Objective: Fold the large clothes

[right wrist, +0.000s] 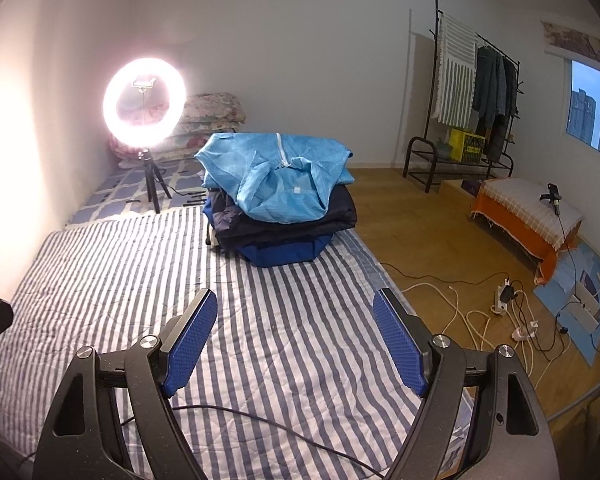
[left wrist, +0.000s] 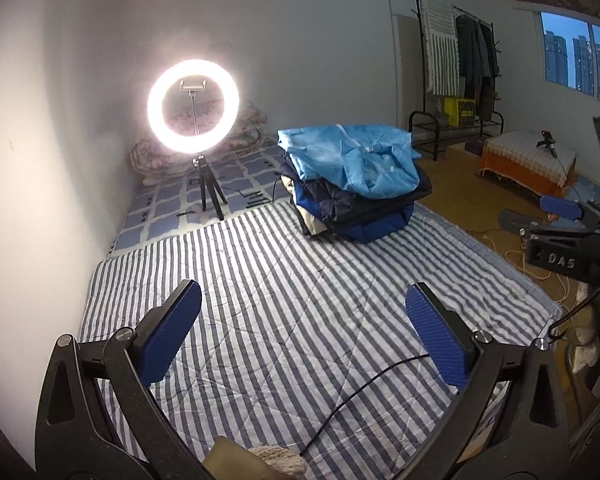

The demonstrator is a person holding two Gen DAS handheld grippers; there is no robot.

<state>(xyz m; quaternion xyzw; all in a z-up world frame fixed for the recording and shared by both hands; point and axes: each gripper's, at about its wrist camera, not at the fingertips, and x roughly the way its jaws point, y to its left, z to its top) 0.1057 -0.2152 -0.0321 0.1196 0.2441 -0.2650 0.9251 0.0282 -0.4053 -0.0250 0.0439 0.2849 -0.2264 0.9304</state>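
A stack of folded clothes (left wrist: pixel 352 188) lies at the far end of a striped quilt (left wrist: pixel 284 304), with a light blue zip garment (right wrist: pixel 276 172) on top of dark navy and blue ones. My left gripper (left wrist: pixel 302 304) is open and empty above the near part of the quilt. My right gripper (right wrist: pixel 294 308) is open and empty too, above the quilt (right wrist: pixel 260 320) and short of the stack. The right gripper also shows at the right edge of the left wrist view (left wrist: pixel 560 208).
A lit ring light on a tripod (left wrist: pixel 194 110) stands at the far left by folded floral bedding. A black cable (right wrist: pixel 260 420) runs over the near quilt. A clothes rack (right wrist: pixel 476 100), an orange-covered bench (right wrist: pixel 528 216) and floor cables with a power strip (right wrist: pixel 504 300) lie to the right.
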